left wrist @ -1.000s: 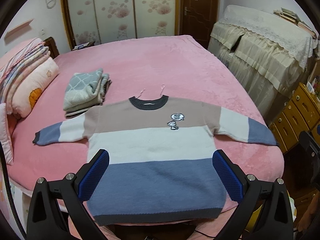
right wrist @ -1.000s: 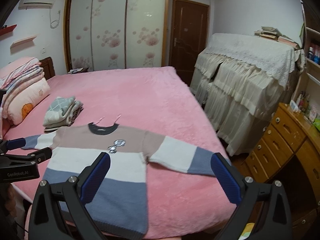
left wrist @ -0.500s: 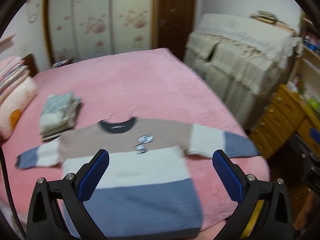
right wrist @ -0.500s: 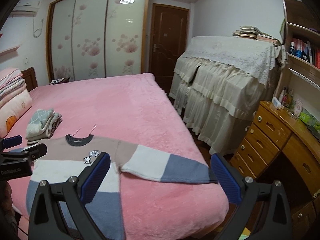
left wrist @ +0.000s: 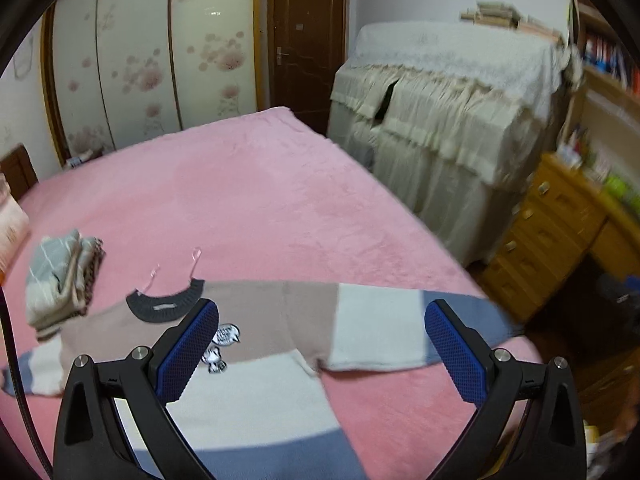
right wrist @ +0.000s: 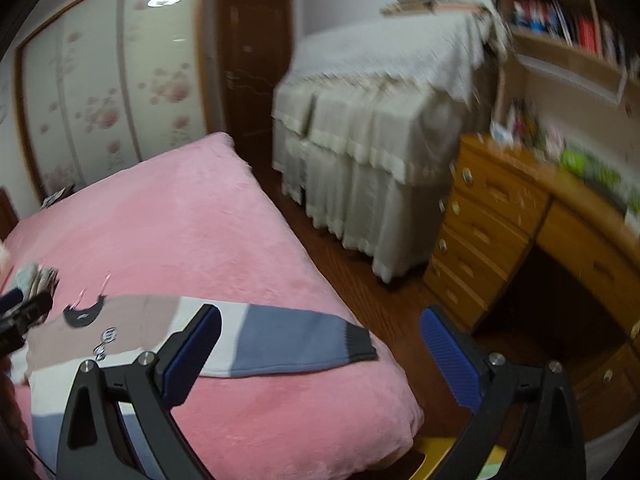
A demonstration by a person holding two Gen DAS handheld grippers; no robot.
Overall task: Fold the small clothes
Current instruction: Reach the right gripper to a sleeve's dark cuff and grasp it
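Note:
A small striped sweater [left wrist: 276, 316] in beige, white and blue lies flat on the pink bed [left wrist: 248, 200], sleeves spread, dark collar away from me. My left gripper [left wrist: 320, 354] is open and empty above its chest and right sleeve. My right gripper [right wrist: 320, 356] is open and empty over the bed's right edge, near the sweater's right sleeve [right wrist: 296, 340] with its dark cuff. The left gripper's tip [right wrist: 24, 312] shows at the left edge of the right wrist view.
A stack of folded clothes [left wrist: 60, 276] lies on the bed left of the sweater. A cloth-covered piece of furniture [right wrist: 380, 152] and a wooden desk with drawers [right wrist: 512, 240] stand right of the bed, with wooden floor between them.
Both grippers have swung to the right. The sweater's right sleeve has come toward the centre of both views, and the desk fills more of the right wrist view. The sweater has not moved.

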